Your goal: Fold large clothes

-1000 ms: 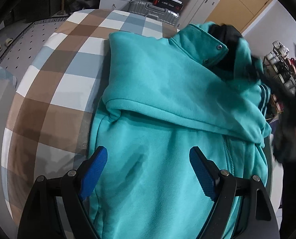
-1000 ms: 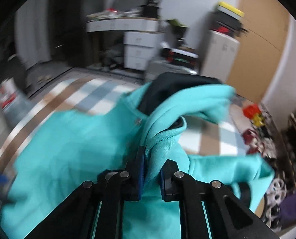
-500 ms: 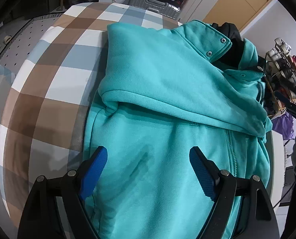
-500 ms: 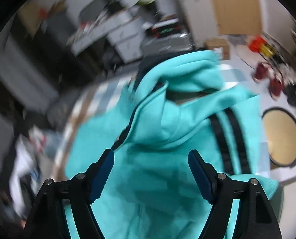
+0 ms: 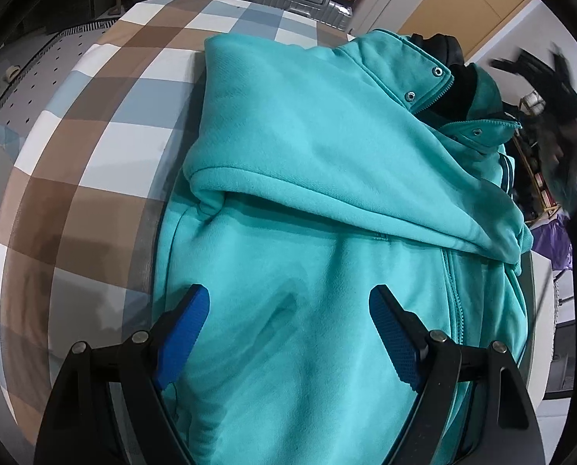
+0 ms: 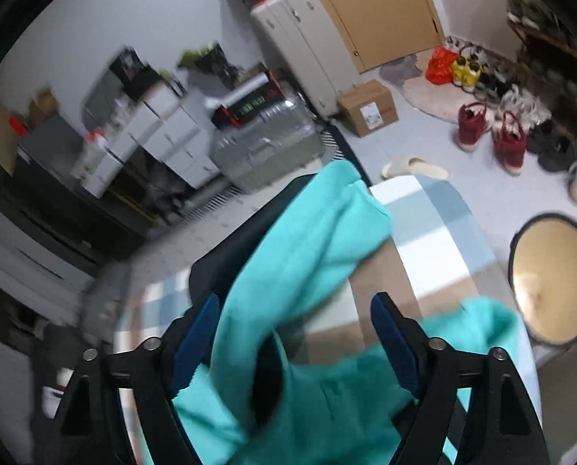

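Note:
A teal zip-up hooded jacket (image 5: 308, 178) with a black lining (image 5: 451, 77) lies on a table covered in a brown, blue and white checked cloth (image 5: 94, 155). One sleeve is folded across its chest. My left gripper (image 5: 288, 310) hovers open over the lower front, with nothing between its blue pads. My right gripper (image 6: 294, 317) is beyond the collar end, its jaws opening. The teal hood (image 6: 300, 252) lies under and between the fingers, and the pads do not press on it. A blurred dark shape (image 5: 560, 116) moves at the jacket's right in the left wrist view.
A silver suitcase (image 6: 265, 147) and white drawer units stand past the table's far end. On the floor to the right are a cardboard box (image 6: 366, 106), several shoes (image 6: 490, 131) and a round tan disc (image 6: 552, 275). The checked cloth (image 6: 424, 232) ends close behind the hood.
My right gripper let go of the teal collar fabric it pinched, opened wide, rolled and swung away to the right of the jacket. My left gripper stayed in place, open.

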Tool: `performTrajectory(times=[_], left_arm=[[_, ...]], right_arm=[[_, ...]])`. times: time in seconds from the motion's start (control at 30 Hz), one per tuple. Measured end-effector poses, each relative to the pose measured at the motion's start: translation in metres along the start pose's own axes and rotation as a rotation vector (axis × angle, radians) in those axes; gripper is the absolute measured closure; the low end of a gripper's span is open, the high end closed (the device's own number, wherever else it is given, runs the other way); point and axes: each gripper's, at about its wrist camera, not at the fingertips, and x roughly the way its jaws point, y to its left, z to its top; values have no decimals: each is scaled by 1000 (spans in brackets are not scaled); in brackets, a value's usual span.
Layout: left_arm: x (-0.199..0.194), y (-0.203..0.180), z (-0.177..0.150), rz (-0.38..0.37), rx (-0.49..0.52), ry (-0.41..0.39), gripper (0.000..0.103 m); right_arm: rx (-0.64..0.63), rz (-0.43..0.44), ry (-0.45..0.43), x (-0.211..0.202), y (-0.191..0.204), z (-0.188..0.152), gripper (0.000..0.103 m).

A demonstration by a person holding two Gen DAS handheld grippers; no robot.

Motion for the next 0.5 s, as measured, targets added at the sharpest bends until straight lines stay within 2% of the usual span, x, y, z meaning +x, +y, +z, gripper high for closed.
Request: performTrajectory(times=[0.07,0.13,0.17,0.2,0.27,0.3,0.37,0.4,0.47,0.5], left_arm=[[0,-1,-1,-2,1,2,22],[-2,-3,-2,-2,15,-1,22],[-3,-3,-3,1,23,-7,22],[-5,-4,-3,7,36,-15,22],[-6,-4,-1,13,49,-24,22],[-9,-3,-1,7,45,-29,22],[-11,0,1,-5,30,-38,22],[-14,1,1,-10,23,-45,22],[-18,4,2,-9,17,-63,22],[-21,6,3,-6,13,-79,22]], right_arm=[[15,-8,47,26,10,4,25],[-21,-150,75,43,22,7,59],[-38,-186,81,45,24,7,83],[-70,-235,74,44,31,6,88],[-220,-238,-29,26,57,-3,93],[-377,-246,-130,5,80,-16,94],[-598,-234,-241,-23,110,-44,95],[-744,-209,-298,-44,127,-72,95],[-881,-166,-342,-69,138,-109,95],[-935,-118,-357,-83,138,-129,95]])
